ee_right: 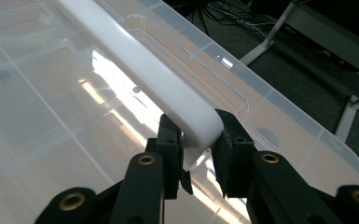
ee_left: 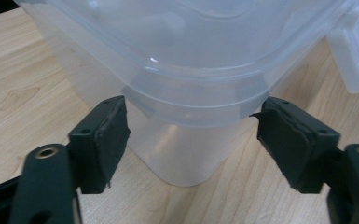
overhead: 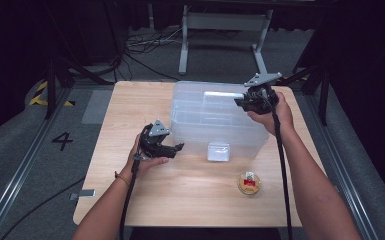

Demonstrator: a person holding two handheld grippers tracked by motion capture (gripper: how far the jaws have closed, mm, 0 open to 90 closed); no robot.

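A clear plastic storage box [overhead: 215,125] with a clear lid stands at the middle of the wooden table [overhead: 125,110]. A white bar handle [overhead: 223,94] runs along the lid's top. My right gripper [overhead: 240,101] reaches in from the box's far right, and in the right gripper view its jaws are shut on the end of the handle [ee_right: 168,88], right gripper [ee_right: 196,135]. My left gripper [overhead: 177,148] hovers at the box's near left corner. Its jaws stand open on either side of that corner [ee_left: 186,140] below the lid rim, left gripper [ee_left: 191,121].
A white latch [overhead: 218,151] hangs on the box's front wall and appears at the right in the left gripper view as the latch [ee_left: 354,60]. A small round wooden disc with a red piece [overhead: 249,183] lies near the table's front right. Metal frame legs [overhead: 184,45] stand beyond the table.
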